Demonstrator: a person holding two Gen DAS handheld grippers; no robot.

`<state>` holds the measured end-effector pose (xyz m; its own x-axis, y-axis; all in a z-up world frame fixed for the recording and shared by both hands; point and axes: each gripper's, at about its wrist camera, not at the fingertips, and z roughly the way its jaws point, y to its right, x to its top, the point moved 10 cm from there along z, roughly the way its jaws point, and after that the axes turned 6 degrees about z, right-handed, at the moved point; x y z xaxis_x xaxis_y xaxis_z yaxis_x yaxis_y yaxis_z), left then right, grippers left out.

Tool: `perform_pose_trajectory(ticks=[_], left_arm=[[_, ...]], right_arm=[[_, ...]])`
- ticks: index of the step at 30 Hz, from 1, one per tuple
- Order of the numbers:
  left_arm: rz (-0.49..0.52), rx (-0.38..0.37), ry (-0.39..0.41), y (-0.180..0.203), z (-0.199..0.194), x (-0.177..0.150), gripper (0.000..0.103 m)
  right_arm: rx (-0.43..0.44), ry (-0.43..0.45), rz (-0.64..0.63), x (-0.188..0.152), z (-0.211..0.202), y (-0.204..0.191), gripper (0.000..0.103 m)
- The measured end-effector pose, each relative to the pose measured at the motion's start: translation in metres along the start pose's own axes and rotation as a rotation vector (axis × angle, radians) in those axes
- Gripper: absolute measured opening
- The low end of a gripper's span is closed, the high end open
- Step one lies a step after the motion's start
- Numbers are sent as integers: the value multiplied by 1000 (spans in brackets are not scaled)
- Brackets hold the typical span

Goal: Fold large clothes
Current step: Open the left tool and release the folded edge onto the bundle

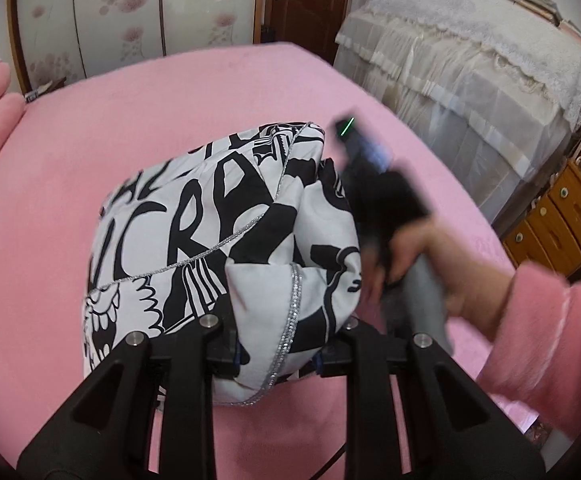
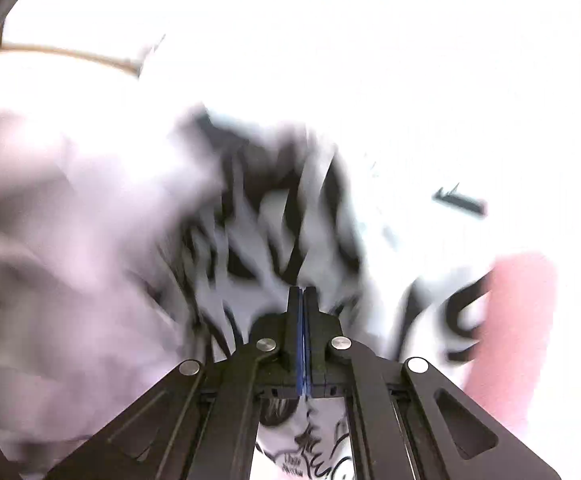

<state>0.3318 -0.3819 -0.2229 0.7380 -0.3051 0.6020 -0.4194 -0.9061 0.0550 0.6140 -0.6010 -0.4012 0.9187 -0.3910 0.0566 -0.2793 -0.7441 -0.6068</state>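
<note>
The left gripper (image 1: 276,354) sits low in its own camera view with its two black fingers spread wide apart. The right gripper (image 2: 302,300) has its fingers pressed flat together, the blue pads meeting in a thin line. In the left camera view the right gripper (image 1: 374,184) appears blurred, tilted up and away, held around its grey handle by the person's right hand (image 1: 418,264), whose forearm wears a fuzzy pink sleeve (image 1: 550,344).
</note>
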Motion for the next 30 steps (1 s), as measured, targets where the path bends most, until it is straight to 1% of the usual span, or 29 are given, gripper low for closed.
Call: perform_pose_trajectory(ticks=[1,2,3,5,7,8,9,10,12,14,16,17,19,20,21,22,23,24,25,26,28,29,30], left_arm=[[6,-5,-28,3,8,-5,18],[11,-7,-40,5,14,-8,18],[10,-13,-52,9,21,-11,18],[9,-25,-72,16,38,-15,19],[14,-31,-111,21,59,-24,19],[10,-39,-137,21,70,-30,20],[-1,-51,-183,24,86,-40,20],[-18,-59,-219,23,99,-48,21],[-33,-69,-258,23,113,-58,22],[-39,-69,-269,22,117,-60,24],[-7,-56,-279,21,110,-55,27],[9,-57,-289,20,106,-54,28],[5,-78,-308,19,94,-49,29],[-10,-92,-310,19,89,-47,31],[-51,-118,-312,14,79,-45,31],[-93,-147,-312,10,70,-43,36],[-125,-169,-311,6,63,-41,47],[-182,-200,-294,-1,50,-38,54],[-219,-208,-275,-8,41,-35,64],[-258,-213,-250,-17,30,-32,67],[-301,-205,-225,-34,12,-28,67],[-311,-185,-220,-45,6,-28,67],[-324,-136,-210,-63,-1,-28,67]], right_arm=[[14,43,18,15,-13,3,0],[25,60,35,28,-21,8,0],[20,59,39,37,-26,13,0],[-41,55,23,50,-34,24,0],[-66,70,20,56,-44,33,0],[-58,73,28,58,-50,37,0],[-53,75,37,59,-55,40,0],[-55,72,40,59,-57,43,0],[-87,46,26,54,-63,44,2],[-105,5,-8,26,-88,51,2],[-95,-36,-41,11,-97,45,3],[-83,-61,-50,-1,-96,43,6],[-43,-133,-50,-26,-97,45,24],[-30,-154,-49,-47,-89,47,42],[-22,-163,-51,-53,-83,37,50],[-16,-162,-59,-66,-81,33,50],[-23,-148,-72,-77,-82,32,50],[-28,-137,-83,-85,-88,41,50],[-23,-131,-88,-89,-90,38,50],[-3,-141,-88,-96,-91,34,50],[46,-171,-70,-115,-91,19,50],[52,-195,-60,-123,-89,15,50],[42,-217,-57,-133,-82,8,50]])
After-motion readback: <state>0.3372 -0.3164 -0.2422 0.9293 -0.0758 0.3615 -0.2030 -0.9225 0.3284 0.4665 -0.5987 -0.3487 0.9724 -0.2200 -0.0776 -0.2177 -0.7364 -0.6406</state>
